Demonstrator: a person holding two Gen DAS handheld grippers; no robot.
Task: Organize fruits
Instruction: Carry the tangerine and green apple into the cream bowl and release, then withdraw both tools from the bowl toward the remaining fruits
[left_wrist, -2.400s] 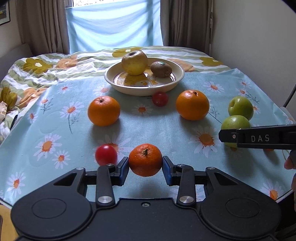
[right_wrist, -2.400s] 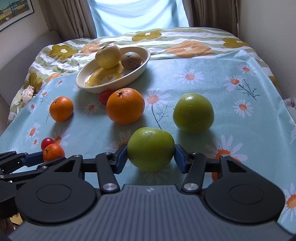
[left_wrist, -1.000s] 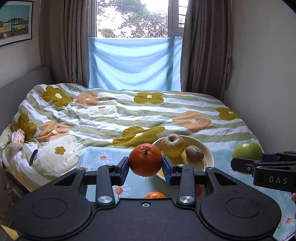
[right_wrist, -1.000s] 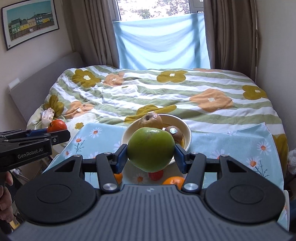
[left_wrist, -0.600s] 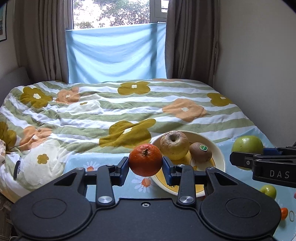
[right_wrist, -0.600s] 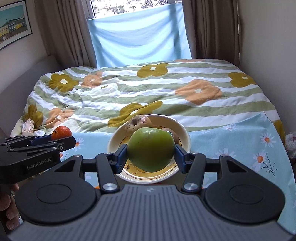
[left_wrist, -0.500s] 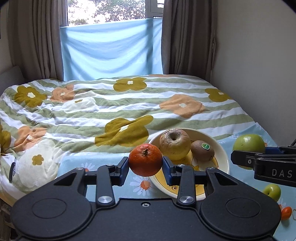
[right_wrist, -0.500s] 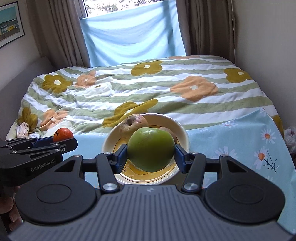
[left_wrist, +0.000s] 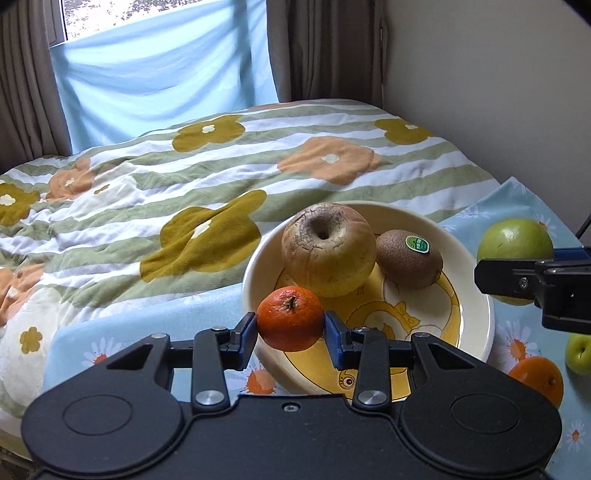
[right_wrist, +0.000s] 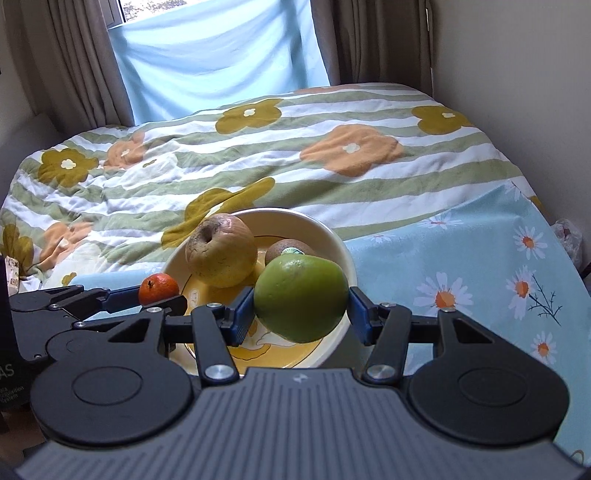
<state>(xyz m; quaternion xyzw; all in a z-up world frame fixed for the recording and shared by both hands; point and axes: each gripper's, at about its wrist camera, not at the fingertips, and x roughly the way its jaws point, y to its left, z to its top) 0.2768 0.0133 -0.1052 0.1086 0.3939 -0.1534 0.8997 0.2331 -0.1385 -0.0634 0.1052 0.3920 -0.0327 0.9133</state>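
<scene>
My left gripper (left_wrist: 290, 334) is shut on a small orange tangerine (left_wrist: 290, 317) and holds it over the near left rim of the cream bowl (left_wrist: 476, 332). The bowl holds a wrinkled yellow apple (left_wrist: 327, 249) and a kiwi (left_wrist: 408, 258) with a green sticker. My right gripper (right_wrist: 301, 312) is shut on a large green apple (right_wrist: 301, 299), held over the bowl's (right_wrist: 345, 258) near right side. In the right wrist view the left gripper (right_wrist: 157, 295) and its tangerine (right_wrist: 159, 288) show at the left. In the left wrist view the green apple (left_wrist: 513, 243) shows at the right.
The bowl stands on a light blue daisy cloth (right_wrist: 461, 266). An orange (left_wrist: 537, 378) and a small green apple (left_wrist: 580, 352) lie on the cloth right of the bowl. A striped flowered blanket (left_wrist: 184, 192) covers the bed behind, with a wall on the right.
Both grippers have moved forward and down towards the bowl with their fruit still held. The bowl now looks much closer and the tangerine and green apple hang over its rim.
</scene>
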